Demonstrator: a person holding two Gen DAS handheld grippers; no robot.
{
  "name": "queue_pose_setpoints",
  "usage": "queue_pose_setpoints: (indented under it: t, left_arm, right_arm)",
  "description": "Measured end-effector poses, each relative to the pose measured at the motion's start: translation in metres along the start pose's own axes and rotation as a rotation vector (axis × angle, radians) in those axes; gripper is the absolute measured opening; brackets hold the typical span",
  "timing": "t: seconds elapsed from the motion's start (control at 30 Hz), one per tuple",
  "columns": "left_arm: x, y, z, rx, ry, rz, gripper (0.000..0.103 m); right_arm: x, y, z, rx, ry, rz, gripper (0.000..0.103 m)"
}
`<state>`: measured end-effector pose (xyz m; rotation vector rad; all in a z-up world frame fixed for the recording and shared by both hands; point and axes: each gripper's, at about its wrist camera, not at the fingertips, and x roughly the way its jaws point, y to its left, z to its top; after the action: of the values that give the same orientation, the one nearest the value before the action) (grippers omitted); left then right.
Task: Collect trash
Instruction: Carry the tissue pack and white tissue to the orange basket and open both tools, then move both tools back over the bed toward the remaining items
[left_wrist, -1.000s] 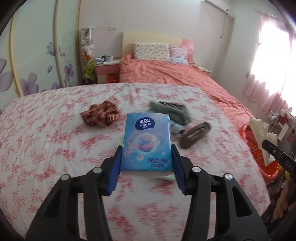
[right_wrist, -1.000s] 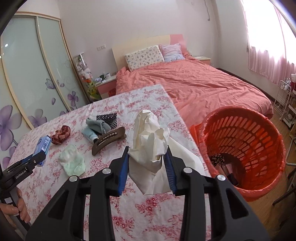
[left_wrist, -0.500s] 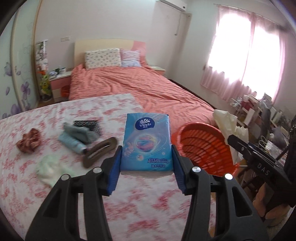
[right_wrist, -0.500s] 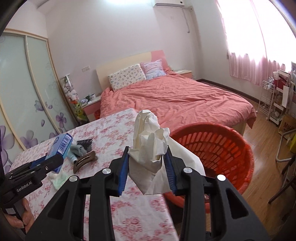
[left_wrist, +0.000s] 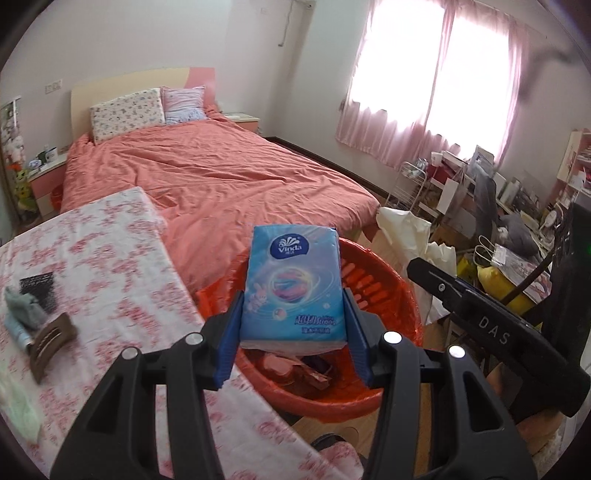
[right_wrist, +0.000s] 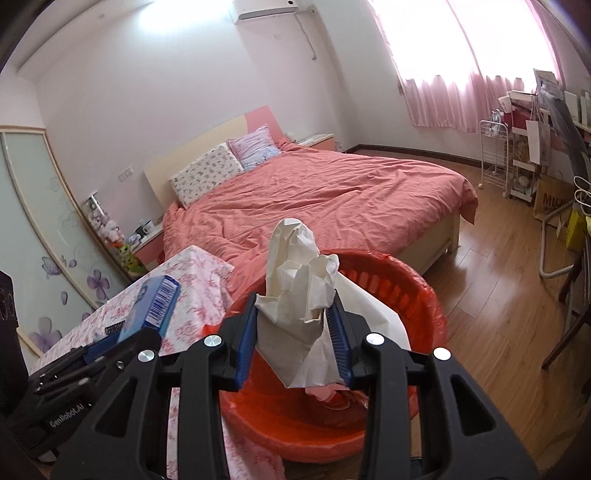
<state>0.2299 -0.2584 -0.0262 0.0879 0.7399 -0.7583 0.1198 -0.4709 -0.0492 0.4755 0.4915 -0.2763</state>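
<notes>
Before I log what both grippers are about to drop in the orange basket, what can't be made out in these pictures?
- Basket contents: left wrist view, mostly hidden behind the tissue pack; right wrist view, behind the crumpled paper.
- Items on the floral table: left wrist view, blurred and cut off by the left edge.
- Right gripper's hold: in the left wrist view only its side shows.

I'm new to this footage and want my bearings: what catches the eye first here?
The left gripper grips a blue tissue pack and the right gripper crumpled white paper, both above a red basket beside the floral table. Behind lies a bed with a coral cover.
</notes>
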Motion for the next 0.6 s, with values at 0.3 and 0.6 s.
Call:
queue_pose_setpoints:
  t: [0.3, 0.6]
  left_arm:
    - [0.046, 0.004, -0.002, -0.003, 0.058, 0.055, 0.063]
    - [0.019, 0.048, -0.026, -0.022, 0.06, 0.169, 0.067]
  right_arm:
    - [0.028, -0.012, -0.002, 0.025, 0.05, -0.004, 0.055]
    - [0.025, -0.003, -0.012, -0.02, 0.084, -0.02, 0.06]
